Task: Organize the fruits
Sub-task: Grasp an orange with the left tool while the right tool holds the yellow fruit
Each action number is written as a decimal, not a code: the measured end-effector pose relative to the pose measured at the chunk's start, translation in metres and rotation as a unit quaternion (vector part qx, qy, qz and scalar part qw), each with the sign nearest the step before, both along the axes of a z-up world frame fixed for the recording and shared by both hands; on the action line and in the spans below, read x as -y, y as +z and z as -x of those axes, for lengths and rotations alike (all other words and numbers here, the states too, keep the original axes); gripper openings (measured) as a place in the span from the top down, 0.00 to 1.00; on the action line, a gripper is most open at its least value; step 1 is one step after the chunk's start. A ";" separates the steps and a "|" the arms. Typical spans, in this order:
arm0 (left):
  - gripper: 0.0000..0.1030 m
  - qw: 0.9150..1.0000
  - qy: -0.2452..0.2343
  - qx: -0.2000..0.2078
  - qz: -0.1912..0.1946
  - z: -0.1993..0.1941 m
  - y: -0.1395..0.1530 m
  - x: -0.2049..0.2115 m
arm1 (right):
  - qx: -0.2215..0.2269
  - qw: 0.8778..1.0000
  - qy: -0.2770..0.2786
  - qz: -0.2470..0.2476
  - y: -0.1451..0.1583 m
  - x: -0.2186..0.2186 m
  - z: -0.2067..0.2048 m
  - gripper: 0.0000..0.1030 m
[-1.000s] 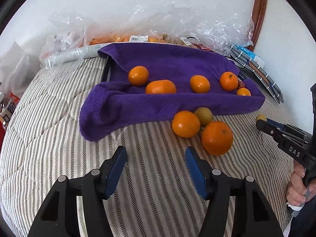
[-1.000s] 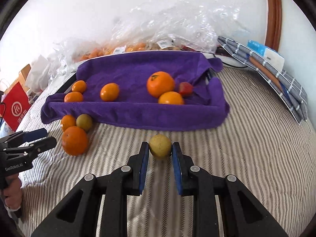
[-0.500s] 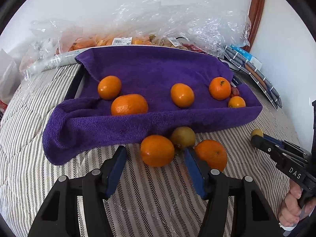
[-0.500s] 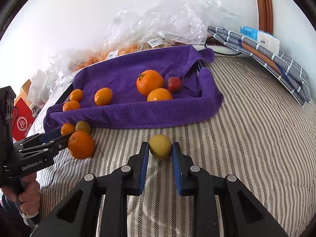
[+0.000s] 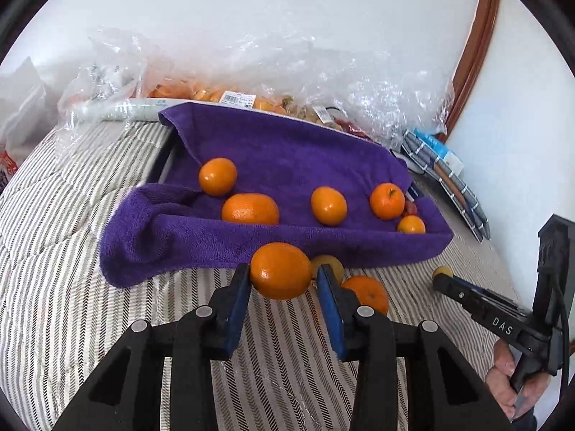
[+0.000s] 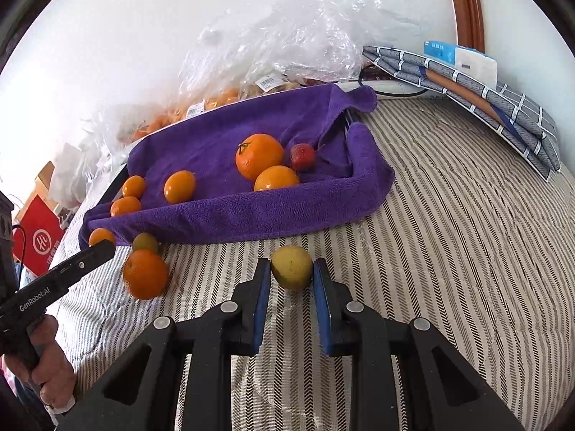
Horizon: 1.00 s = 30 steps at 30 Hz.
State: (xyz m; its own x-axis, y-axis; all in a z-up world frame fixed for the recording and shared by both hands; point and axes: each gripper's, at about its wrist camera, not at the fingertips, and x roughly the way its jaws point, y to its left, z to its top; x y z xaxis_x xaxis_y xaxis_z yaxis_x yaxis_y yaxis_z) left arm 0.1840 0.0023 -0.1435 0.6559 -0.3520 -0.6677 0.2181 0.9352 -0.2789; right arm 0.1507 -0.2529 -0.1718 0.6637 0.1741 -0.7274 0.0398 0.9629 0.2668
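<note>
Orange [image 5: 280,270] sits between my left gripper [image 5: 284,280] pads, just in front of the purple towel [image 5: 287,158]; I squeeze evenly, lift straight, clear the folded edge. Skin glossy, round, firm-looking. Right gripper [image 6: 291,276] pinches a yellow-green fruit [image 6: 291,267] over the striped bedding [image 6: 449,233].

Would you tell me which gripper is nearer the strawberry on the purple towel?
Right. The right gripper, holding a yellow-green fruit, sits just below the strawberry's corner; the left gripper works at the towel's opposite end.
</note>
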 end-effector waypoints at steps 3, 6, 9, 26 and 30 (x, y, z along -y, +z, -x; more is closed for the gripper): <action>0.65 1.000 0.016 0.009 0.005 0.000 0.003 -0.005 | 0.003 1.000 -0.002 -0.002 0.001 0.001 0.001 0.77; 0.65 1.000 0.026 0.010 0.010 -0.001 0.003 -0.010 | 0.015 1.000 0.003 -0.004 0.004 0.000 0.005 0.77; 0.65 0.999 0.036 0.018 0.008 -0.001 0.006 -0.011 | 0.022 1.000 0.005 -0.007 0.005 0.000 0.007 0.77; 0.65 0.997 0.067 0.041 0.008 0.004 0.013 -0.022 | 0.035 0.999 -0.004 -0.019 0.008 0.006 0.010 0.77; 0.65 0.996 0.074 0.037 0.016 0.002 0.012 -0.027 | 0.040 0.999 -0.001 -0.026 0.009 0.007 0.011 0.77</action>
State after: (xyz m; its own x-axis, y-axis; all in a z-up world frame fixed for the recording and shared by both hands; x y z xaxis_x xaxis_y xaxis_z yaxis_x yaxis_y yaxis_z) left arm 0.1820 0.0288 -0.1315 0.7494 -0.2677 -0.6056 0.0989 0.9496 -0.2974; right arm 0.1394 -0.2597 -0.1630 0.7196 0.2088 -0.6622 0.0188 0.9475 0.3193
